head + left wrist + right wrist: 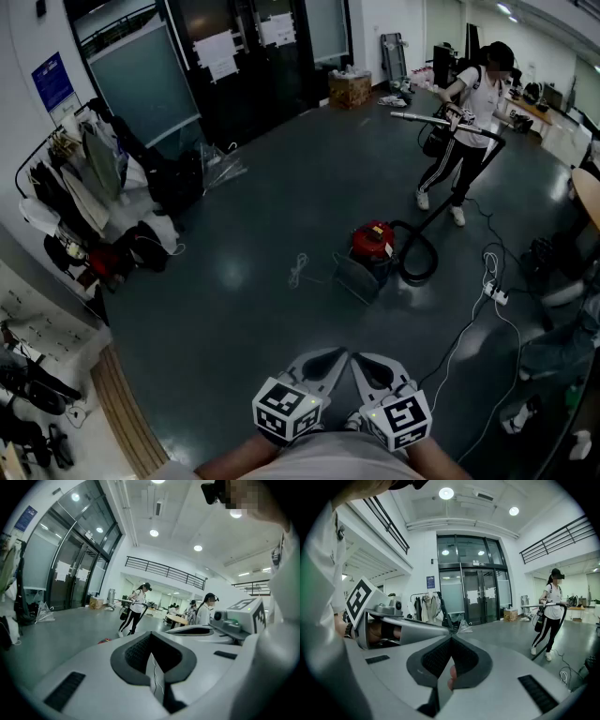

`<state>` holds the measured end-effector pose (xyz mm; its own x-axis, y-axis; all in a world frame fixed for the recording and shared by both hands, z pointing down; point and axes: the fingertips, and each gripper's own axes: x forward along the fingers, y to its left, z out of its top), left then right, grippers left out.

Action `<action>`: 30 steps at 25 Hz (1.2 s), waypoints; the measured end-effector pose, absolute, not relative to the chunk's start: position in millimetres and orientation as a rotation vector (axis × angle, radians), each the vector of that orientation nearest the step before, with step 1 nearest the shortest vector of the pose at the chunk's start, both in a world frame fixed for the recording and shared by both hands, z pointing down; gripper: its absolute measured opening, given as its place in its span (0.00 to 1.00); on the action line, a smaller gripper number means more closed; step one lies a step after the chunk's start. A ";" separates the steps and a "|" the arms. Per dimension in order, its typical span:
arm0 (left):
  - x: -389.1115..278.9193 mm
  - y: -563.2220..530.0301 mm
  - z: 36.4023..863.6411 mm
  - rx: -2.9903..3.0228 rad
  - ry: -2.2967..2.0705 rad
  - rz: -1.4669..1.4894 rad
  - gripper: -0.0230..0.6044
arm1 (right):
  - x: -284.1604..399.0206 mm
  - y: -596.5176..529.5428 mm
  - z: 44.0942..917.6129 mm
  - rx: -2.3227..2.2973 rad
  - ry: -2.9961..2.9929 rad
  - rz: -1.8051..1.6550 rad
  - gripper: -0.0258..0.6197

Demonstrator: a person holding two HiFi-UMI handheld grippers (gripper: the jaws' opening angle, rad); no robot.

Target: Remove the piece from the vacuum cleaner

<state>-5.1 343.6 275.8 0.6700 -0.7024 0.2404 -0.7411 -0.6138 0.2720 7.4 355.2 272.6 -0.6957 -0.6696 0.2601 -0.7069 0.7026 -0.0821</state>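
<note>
The red vacuum cleaner point(373, 242) stands on the dark floor in the middle of the room, small in the head view. Its black hose point(419, 246) loops up to a metal wand point(422, 118) held by another person point(469, 122). A dark grey piece point(354, 277) lies against the cleaner's near side. My left gripper point(328, 361) and right gripper point(373, 366) sit side by side close to my body, far from the cleaner. Both are shut with nothing between the jaws. A red sliver of the cleaner point(104, 641) shows in the left gripper view.
A clothes rack point(84, 178) with bags stands along the left wall. A cardboard box point(350, 90) sits by the glass doors. A power strip point(495, 292) with white cable lies at the right, and a loose white cord point(298, 270) lies left of the cleaner. A seated person's legs point(553, 361) are at the right edge.
</note>
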 end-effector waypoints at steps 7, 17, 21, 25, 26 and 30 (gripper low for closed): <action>0.4 344.6 278.9 2.544 -1.133 0.162 0.04 | 11.9 355.9 276.6 1.109 -2.695 0.263 0.06; 2.5 335.7 289.9 2.531 -1.159 0.189 0.04 | 16.2 349.2 281.3 1.076 -2.714 0.269 0.06; 2.7 325.6 294.3 2.509 -1.193 0.194 0.04 | 23.3 340.8 282.8 1.075 -2.723 0.299 0.06; 6.5 312.3 300.7 2.491 -1.224 0.188 0.04 | 31.5 327.4 292.0 1.045 -2.731 0.283 0.06; 8.2 308.5 302.6 2.488 -1.228 0.190 0.04 | 33.8 322.9 295.2 1.042 -2.730 0.291 0.06; 8.4 291.3 311.4 2.476 -1.231 0.214 0.04 | 36.2 303.3 301.1 1.052 -2.727 0.324 0.06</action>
<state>8.4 291.3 311.4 0.6075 -0.7384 0.2926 -0.7939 -0.5521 0.2549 36.2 303.3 301.1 -0.7264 -0.6349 0.2631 -0.6788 0.7226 -0.1307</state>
